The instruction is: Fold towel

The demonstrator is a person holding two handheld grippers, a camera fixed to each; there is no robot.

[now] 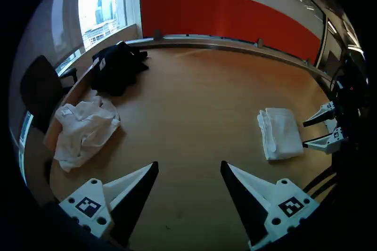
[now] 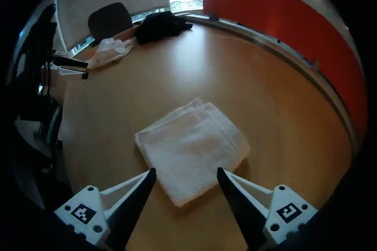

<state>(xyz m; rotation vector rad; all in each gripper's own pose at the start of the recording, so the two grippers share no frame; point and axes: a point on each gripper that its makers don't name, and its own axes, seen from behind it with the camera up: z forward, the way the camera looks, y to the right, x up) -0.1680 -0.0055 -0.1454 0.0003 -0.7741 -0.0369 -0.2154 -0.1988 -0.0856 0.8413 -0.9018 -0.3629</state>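
A white towel lies folded into a thick rectangle on the wooden table, just ahead of my right gripper, which is open with its fingers apart over the towel's near corner. In the left gripper view the same folded towel rests at the right, and the right gripper stands open just beside it. My left gripper is open above bare table with nothing between its fingers. In the right gripper view the left gripper shows far off at the left, open.
A crumpled white cloth lies near the table's left edge, with a black garment behind it. A dark chair stands beside that edge. An orange wall panel and a window lie beyond the table.
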